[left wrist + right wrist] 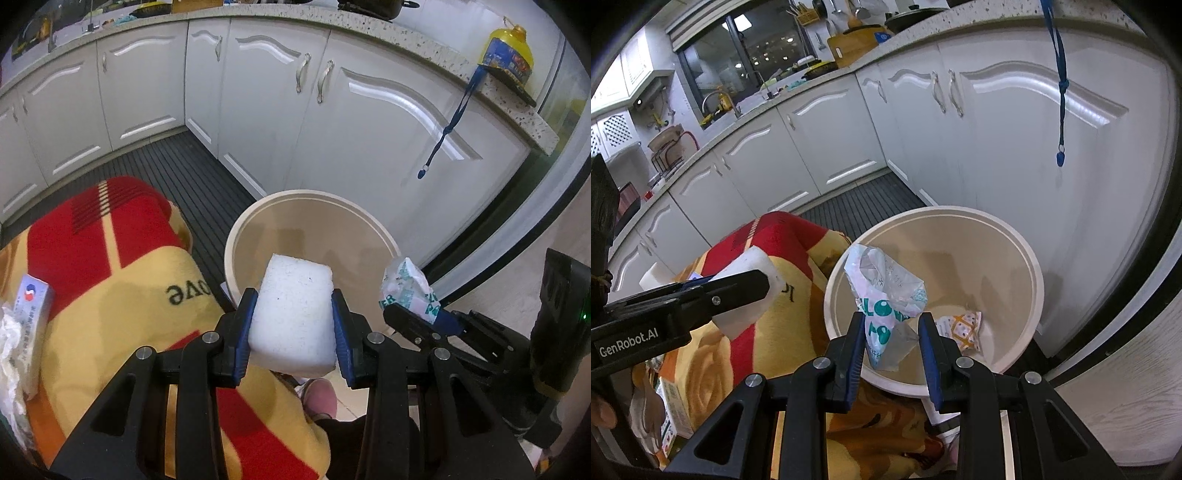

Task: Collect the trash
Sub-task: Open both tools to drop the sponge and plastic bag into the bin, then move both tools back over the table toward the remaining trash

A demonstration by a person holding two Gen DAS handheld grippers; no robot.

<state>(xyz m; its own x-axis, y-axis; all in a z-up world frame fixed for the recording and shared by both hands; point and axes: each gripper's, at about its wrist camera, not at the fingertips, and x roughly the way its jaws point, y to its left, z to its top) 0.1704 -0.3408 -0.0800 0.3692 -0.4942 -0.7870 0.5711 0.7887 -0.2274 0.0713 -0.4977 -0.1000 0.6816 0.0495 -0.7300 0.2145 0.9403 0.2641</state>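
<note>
My left gripper is shut on a white foam block, held beside the near rim of a cream round bin. It also shows in the right wrist view as a black arm holding the block. My right gripper holds a crumpled plastic wrapper with teal print over the bin's near edge; the jaws stand a little apart with the wrapper between them. A small orange-patterned packet lies inside the bin.
A red and yellow blanket covers a surface left of the bin, with a small box and crumpled tissue on it. White kitchen cabinets curve behind. A blue lanyard hangs from the counter.
</note>
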